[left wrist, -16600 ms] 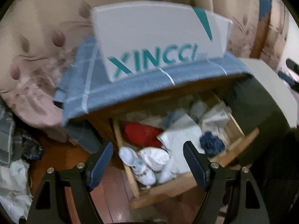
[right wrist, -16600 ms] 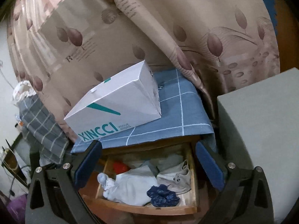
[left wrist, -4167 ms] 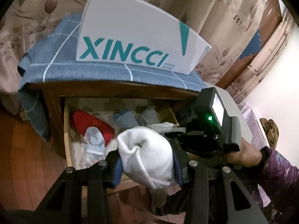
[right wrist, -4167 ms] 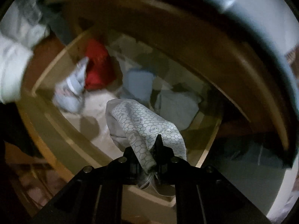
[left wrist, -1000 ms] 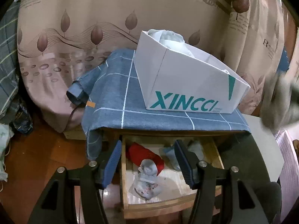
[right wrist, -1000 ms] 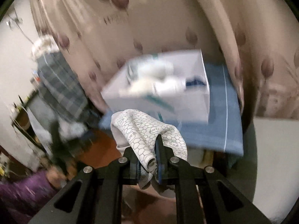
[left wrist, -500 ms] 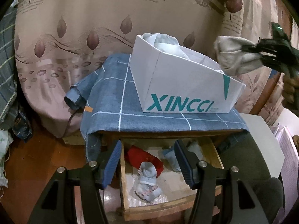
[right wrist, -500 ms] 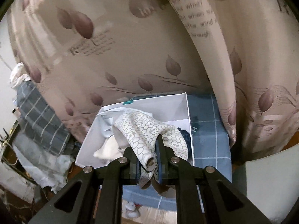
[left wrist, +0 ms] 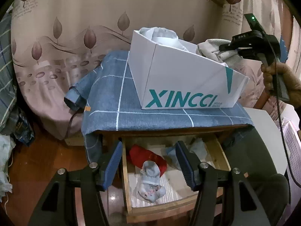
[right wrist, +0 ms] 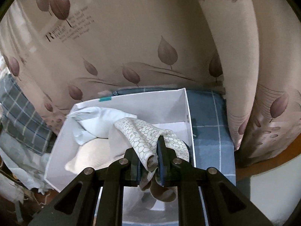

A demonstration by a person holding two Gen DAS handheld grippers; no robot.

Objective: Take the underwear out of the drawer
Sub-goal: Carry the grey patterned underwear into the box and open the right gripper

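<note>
My right gripper (right wrist: 150, 162) is shut on honeycomb-patterned underwear (right wrist: 144, 131), which hangs over the open white XINCCI box (right wrist: 129, 101). White garments (right wrist: 94, 118) lie in the box. In the left wrist view the same right gripper (left wrist: 225, 47) holds the grey underwear (left wrist: 210, 49) at the box's (left wrist: 180, 79) right rim. My left gripper (left wrist: 148, 162) stands open above the open wooden drawer (left wrist: 126, 179), with nothing between its fingers. In the drawer lie a red garment (left wrist: 146, 158), a light blue bundle (left wrist: 150, 184) and pale blue pieces (left wrist: 197, 146).
A blue checked cloth (left wrist: 116, 101) covers the nightstand under the box. A leaf-print curtain (left wrist: 75, 28) hangs behind. A white-topped surface (left wrist: 263, 130) stands to the right. Bags and plaid fabric (left wrist: 5, 94) lie at the left on the wooden floor (left wrist: 37, 160).
The right gripper has carried the patterned underwear from beside the nightstand to above the box and lower toward its inside. The left gripper has stayed over the drawer.
</note>
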